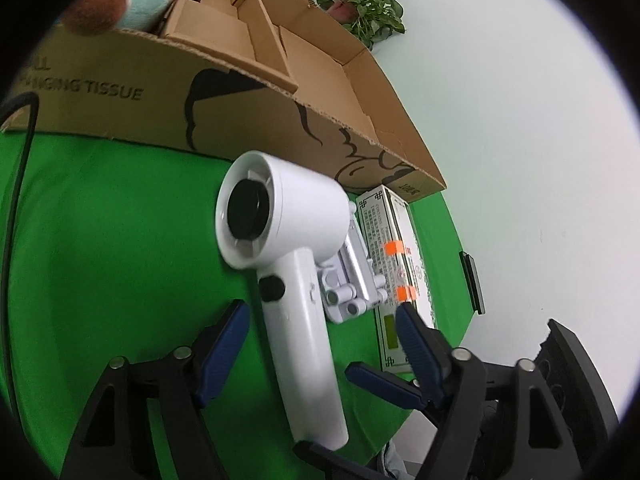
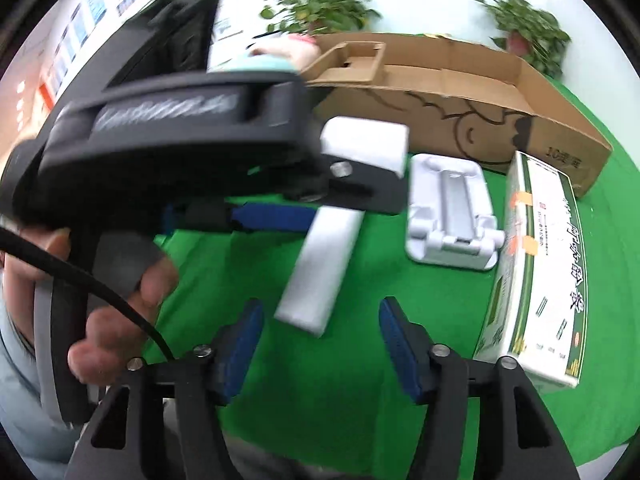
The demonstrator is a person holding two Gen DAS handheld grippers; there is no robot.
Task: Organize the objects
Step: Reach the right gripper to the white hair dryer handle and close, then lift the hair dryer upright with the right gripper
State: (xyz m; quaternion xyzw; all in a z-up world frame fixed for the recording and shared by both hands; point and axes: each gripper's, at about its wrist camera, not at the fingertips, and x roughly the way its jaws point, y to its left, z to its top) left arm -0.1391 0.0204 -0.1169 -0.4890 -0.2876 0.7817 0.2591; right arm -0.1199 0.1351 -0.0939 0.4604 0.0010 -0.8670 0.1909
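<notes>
Our left tool (image 1: 320, 344) straddles the white hair dryer (image 1: 288, 264) on the green desk (image 1: 112, 240), fingers apart, likely to grasp; our right tool (image 2: 320, 344) gapes empty; the cardboard box (image 2: 460, 92) waits beyond.

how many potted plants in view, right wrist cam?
2. One plant stands behind the cardboard box near its left end; the other plant stands behind the box's right end. Both are blurred, and the left tool blocks the far left, so more may be hidden.

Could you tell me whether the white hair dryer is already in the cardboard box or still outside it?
Outside: the white hair dryer lies on the green cloth before the cardboard box, between the open left gripper fingers.
</notes>
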